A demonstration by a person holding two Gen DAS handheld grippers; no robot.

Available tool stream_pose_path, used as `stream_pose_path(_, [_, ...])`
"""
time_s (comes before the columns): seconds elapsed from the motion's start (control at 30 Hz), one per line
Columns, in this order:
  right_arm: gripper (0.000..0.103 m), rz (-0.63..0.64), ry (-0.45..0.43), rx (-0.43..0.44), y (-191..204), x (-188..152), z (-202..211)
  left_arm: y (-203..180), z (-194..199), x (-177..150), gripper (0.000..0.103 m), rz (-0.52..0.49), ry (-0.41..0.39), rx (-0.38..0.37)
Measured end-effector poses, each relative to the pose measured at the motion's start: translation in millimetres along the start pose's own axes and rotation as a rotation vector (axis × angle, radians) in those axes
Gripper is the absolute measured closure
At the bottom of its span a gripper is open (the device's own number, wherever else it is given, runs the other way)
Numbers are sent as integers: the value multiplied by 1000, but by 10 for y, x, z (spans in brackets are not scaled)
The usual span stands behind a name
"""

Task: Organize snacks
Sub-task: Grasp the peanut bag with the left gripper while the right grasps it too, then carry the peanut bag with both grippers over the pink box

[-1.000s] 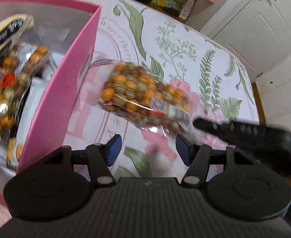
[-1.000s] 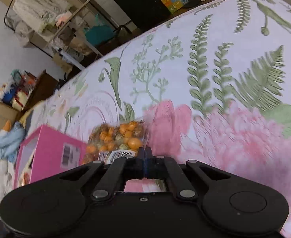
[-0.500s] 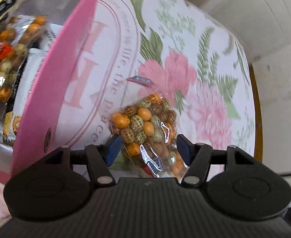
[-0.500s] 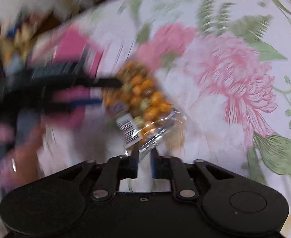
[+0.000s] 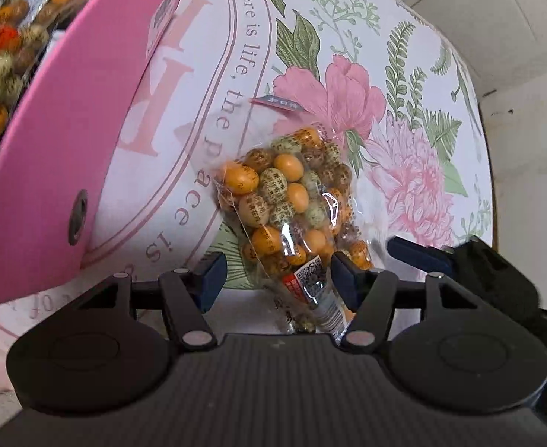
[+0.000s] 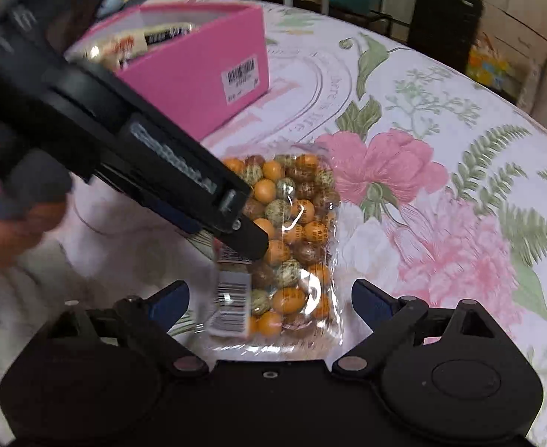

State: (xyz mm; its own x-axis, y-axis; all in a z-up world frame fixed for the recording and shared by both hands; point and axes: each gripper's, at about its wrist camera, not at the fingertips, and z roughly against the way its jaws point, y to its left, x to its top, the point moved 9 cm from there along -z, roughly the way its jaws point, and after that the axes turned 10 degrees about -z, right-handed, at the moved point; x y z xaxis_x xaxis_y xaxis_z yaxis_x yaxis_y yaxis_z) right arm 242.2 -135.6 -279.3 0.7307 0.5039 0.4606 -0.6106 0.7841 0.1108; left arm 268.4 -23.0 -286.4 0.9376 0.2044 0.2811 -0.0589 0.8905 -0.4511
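A clear bag of orange and speckled candy eggs [image 5: 292,208] lies on the floral tablecloth, also seen in the right wrist view [image 6: 292,246]. My left gripper [image 5: 275,275] is open, its blue pads either side of the bag's near end; it shows from the side in the right wrist view [image 6: 236,231], over the bag. My right gripper [image 6: 269,298] is open with the bag's other end between its fingers; one of its fingers [image 5: 418,253] shows in the left wrist view. A pink box [image 5: 68,149] to the left holds other snack bags [image 5: 1,56].
The pink box [image 6: 199,74] stands beyond the bag, with a barcode label on its side. The table's edge [image 5: 489,171] curves at the right. A black bin [image 6: 444,26] and room clutter lie beyond the table.
My right gripper was shut on the bag's edge and has opened. The bag came down onto the cloth between both grippers, and my left gripper moved in over it.
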Motion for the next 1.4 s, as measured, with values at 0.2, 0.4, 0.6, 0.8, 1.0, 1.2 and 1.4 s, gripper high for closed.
stream_pose_path(0.2, [0,-8,-71,-11,-48,-28,-234,-100,-88,-38,43,-58,-60,10])
stream_pose_path(0.4, [13,-40,-161,-27,-1,38,-240,-238,-66,-62,47,-172,-114,38])
stream_pose_path(0.6, [20,-161,-98,-22,-23,24,-44,-433,35,-84,49,-241,-55,24])
stream_pose_path(0.8, [20,-289,-82,-28,1,8,225,-607,242,-98,49,-315,-26,29])
stream_pose_path(1.0, [20,-340,-112,-84,108,-10,395,-688,417,-152,49,-367,-19,27])
stream_pose_path(1.2, [20,-352,-142,-83,273,3,629,-731,711,-188,48,-427,2,28])
stream_pose_path(1.4, [20,-332,-193,-93,483,260,913,-756,1176,-47,47,-473,-13,34])
